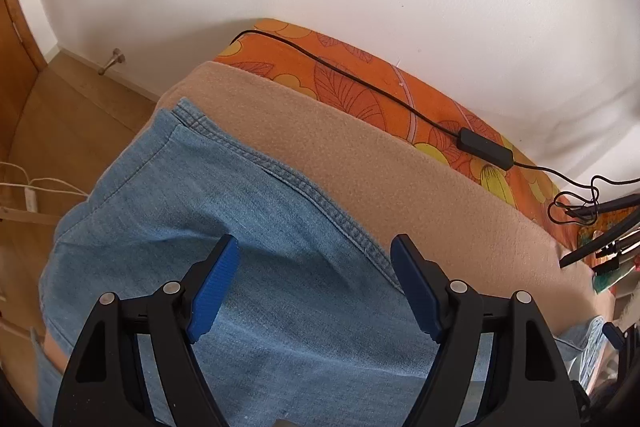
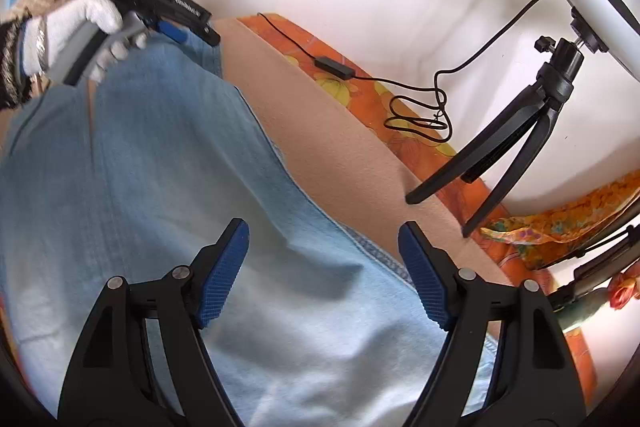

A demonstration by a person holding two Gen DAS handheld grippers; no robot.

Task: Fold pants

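The pants (image 1: pixel 224 227), light blue denim, lie spread over a tan blanket (image 1: pixel 380 155) and fill the lower centre of both views; no container shows in either. An orange flowered sheet (image 1: pixel 360 75) runs along the blanket's far edge against the white wall, with a black cable (image 1: pixel 486 149) lying on it.

The left gripper (image 1: pixel 314 259) hangs over the denim with jaws wide apart and nothing between the pads. The right gripper (image 2: pixel 324 247) is likewise released, its blue pads spread above the cloth.

Only the left view shows the wood floor (image 1: pixel 80 115) at left. Only the right view shows a gloved hand (image 2: pixel 76 23) at upper left holding the other tool, and a black tripod (image 2: pixel 520 131) at right.
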